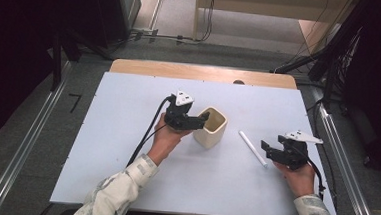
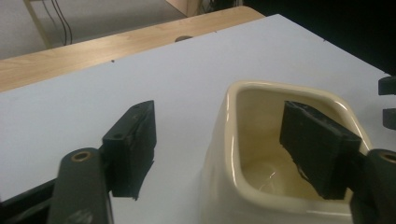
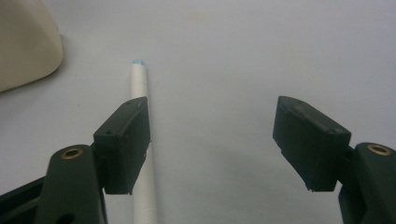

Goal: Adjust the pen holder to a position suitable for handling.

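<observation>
The left tongs (image 1: 204, 117) stand open astride the near wall of the cup (image 1: 211, 127), one jaw inside, one outside; the cup stands upright at desk (image 1: 128, 108) centre; the right tongs (image 1: 264, 148) hang open at 3 o'clock of the cup, one jaw over the white stick (image 1: 252, 148).

Near table (image 1: 124, 173) centre: cup (image 1: 210, 127), upright. At its 9 o'clock, left gripper (image 1: 204, 118), 1 jaw inside the cup, 1 outside its wall. At the cup's 3 o'clock, apart from it: tube (image 1: 252, 148), flat on the table. At the tube's 4 o'clock: right gripper (image 1: 265, 149), just beside its near end
</observation>
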The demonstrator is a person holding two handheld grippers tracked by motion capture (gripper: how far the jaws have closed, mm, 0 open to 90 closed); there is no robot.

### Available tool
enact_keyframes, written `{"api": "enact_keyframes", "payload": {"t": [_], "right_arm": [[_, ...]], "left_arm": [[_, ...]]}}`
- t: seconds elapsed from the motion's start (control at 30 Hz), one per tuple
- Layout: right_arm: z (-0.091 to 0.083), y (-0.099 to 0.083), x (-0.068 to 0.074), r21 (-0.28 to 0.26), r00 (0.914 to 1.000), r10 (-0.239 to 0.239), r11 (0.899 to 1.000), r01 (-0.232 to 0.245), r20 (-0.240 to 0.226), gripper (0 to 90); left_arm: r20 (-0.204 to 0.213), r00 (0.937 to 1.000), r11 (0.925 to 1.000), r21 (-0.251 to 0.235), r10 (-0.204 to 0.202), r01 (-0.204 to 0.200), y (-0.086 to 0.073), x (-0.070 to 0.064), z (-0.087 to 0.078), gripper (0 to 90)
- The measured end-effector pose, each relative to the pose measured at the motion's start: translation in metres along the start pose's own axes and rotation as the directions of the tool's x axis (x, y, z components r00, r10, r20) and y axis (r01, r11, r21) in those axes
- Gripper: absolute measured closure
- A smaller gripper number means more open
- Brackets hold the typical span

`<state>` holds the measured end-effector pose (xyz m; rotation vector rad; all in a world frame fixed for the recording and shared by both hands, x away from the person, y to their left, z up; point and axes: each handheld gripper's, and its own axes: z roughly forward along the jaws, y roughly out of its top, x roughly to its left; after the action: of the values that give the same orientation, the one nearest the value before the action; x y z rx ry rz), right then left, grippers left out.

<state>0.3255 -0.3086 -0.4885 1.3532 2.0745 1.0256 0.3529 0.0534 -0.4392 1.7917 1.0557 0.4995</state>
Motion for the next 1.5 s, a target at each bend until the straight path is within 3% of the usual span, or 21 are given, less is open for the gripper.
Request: {"api": "enact_keyframes", "payload": {"t": [0.13, 0.47, 0.9, 1.3, 1.5], "right_arm": [[0.000, 0.000, 0.000, 0.005, 1.0000, 0.003, 1.000, -0.003, -0.001, 25.7], [-0.001, 0.000, 0.000, 0.007, 1.0000, 0.003, 1.000, -0.003, -0.003, 25.3], [-0.002, -0.001, 0.001, 0.001, 1.0000, -0.002, 1.000, 0.002, -0.009, 25.1], [-0.005, -0.001, 0.002, -0.011, 0.9996, -0.011, 1.000, 0.011, -0.026, 25.0], [-0.004, -0.001, 0.002, -0.010, 0.9995, -0.014, 1.000, 0.014, -0.029, 25.0]], "left_arm": [[-0.005, 0.9997, 0.9997, -0.011, -0.023, 0.023, -0.004, 0.004, -0.007, 20.2], [-0.012, 0.9988, 0.9984, -0.032, -0.046, 0.046, -0.019, 0.018, -0.036, 18.5], [-0.096, 0.9906, 0.9944, -0.049, -0.098, 0.093, -0.045, 0.048, -0.063, 17.2], [-0.177, 0.9732, 0.9891, -0.025, -0.147, 0.145, -0.076, 0.075, -0.087, 17.2], [-0.216, 0.9584, 0.9821, -0.018, -0.187, 0.187, -0.091, 0.089, -0.100, 17.3]]}}
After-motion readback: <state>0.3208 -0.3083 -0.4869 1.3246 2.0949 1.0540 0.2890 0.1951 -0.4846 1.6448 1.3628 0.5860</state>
